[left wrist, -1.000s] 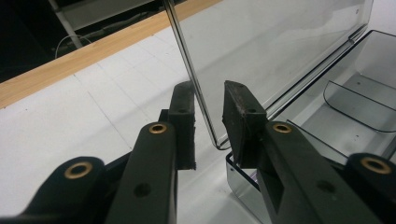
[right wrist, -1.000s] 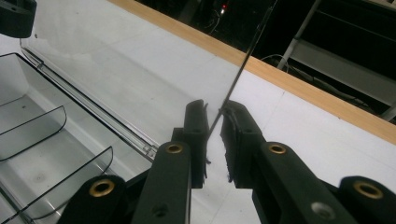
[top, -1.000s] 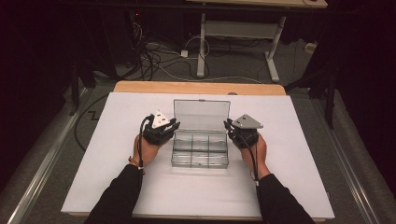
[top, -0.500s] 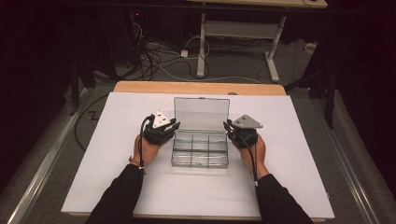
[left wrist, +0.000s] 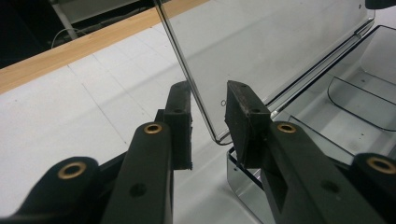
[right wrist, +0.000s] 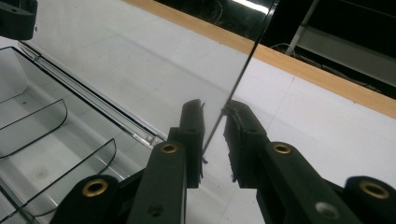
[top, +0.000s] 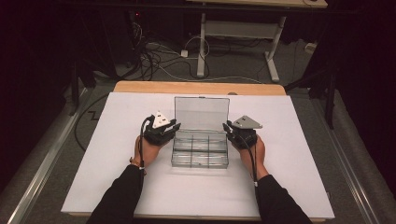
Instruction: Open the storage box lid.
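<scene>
Left gripper (top: 171,128) and right gripper (top: 228,128) sit at either side edge of upright lid (top: 201,112), jaws slightly apart with lid edge in gap; left has just been opening. Pads look off the plastic, though contact on right is hard to call. White worktop (top: 116,154) carries clear compartment box (top: 200,150) at centre, dividers visible, compartments bare. Hands same spot as before.
</scene>
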A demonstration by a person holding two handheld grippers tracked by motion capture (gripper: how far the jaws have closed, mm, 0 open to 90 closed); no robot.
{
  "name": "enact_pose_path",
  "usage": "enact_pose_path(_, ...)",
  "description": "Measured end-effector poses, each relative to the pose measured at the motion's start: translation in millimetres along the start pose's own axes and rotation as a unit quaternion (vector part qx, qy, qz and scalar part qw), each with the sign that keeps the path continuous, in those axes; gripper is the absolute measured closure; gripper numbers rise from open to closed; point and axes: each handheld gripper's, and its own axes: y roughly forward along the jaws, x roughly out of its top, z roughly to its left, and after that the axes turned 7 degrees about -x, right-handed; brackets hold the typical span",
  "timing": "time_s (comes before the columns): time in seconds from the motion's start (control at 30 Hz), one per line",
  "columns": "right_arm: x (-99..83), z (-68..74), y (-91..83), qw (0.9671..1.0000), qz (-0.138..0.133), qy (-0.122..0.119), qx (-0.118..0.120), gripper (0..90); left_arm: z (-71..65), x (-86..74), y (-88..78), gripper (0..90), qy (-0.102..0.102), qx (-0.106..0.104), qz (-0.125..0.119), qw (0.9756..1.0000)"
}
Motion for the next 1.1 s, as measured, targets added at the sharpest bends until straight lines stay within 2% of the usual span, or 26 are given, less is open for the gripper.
enact_pose_path(0.53,-4.8,1.1,2.0,0.9998,0.013,0.007,0.010,76.5,0.7,-2.5,1.6,68.3,-0.008,-0.004,-0.001,1.0000)
enact_pose_path(1.1,-4.3,1.6,2.3,0.9999,0.012,0.002,0.005,75.0,0.2,-3.8,2.0,68.1,-0.011,-0.003,-0.003,0.9999)
